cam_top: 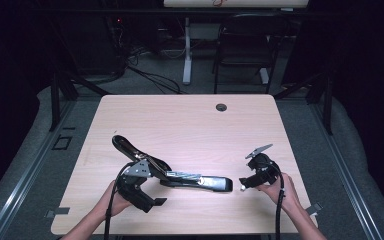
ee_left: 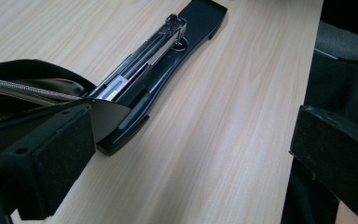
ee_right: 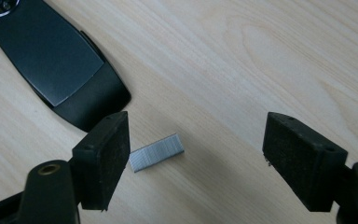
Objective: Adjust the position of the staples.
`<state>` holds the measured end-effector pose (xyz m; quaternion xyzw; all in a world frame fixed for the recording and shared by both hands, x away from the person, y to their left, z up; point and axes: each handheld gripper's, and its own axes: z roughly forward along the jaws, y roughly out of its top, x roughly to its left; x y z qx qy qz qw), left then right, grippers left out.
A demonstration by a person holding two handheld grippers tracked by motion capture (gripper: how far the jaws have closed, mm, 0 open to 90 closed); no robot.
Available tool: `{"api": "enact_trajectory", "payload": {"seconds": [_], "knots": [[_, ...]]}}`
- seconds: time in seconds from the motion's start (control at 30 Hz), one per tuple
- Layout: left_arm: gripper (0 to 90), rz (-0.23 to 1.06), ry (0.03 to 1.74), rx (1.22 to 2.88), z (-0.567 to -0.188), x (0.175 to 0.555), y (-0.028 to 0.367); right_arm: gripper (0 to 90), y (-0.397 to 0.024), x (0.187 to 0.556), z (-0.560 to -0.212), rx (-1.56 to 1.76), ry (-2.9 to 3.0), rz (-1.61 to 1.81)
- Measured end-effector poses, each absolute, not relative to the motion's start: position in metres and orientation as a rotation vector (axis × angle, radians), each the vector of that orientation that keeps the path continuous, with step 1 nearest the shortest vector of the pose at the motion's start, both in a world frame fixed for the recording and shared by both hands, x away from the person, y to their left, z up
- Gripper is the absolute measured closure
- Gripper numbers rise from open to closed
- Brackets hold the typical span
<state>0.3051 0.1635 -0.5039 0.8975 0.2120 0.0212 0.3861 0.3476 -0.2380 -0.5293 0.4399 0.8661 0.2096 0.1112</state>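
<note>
**Staple strip on the tabletop beside the opened stapler**

The strip of staples (ee_right: 157, 152) lies flat on the wooden tabletop (cam_top: 180, 120), just off the front tip of the stapler's black base (ee_right: 51, 60). It sits apart from that base, not touching it. My right claw (ee_right: 196, 158) hangs over the strip with its jaws spread wide. The strip rests just beside my left-hand pad (ee_right: 105, 158) in the right gripper view, and the other pad stands well clear of it. Nothing presses on the strip, so this claw is released.

The stapler (cam_top: 180, 177) is a long-reach black one, lying lengthwise on the tabletop to the left of the strip in the high view. Its top arm (cam_top: 130, 147) is swung up and back from the base, leaving the metal staple channel (ee_left: 140, 60) bare. My left claw (cam_top: 142, 175) is at the hinge end of the stapler, the end farthest from the strip. In the left gripper view one pad (ee_left: 51, 158) sits beside the raised arm and its spring (ee_left: 23, 88); the other pad is far off to the side, so these jaws stand open too.
</note>
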Motion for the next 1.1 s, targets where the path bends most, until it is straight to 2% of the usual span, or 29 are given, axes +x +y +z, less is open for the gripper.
{"api": "enact_trajectory", "payload": {"seconds": [0.6, 1.1], "knots": [[0.0, 0.057, 0.551, 2.292, -0.505, 0.306, 0.163, 32.3, -0.220, 0.353, -0.545, 1.284, 2.575, 0.488], [0.0, 0.047, 0.550, 2.318, -0.506, 0.306, 0.161, 37.7, -0.225, 0.354, -0.545, 1.268, 2.576, 0.368]]}}
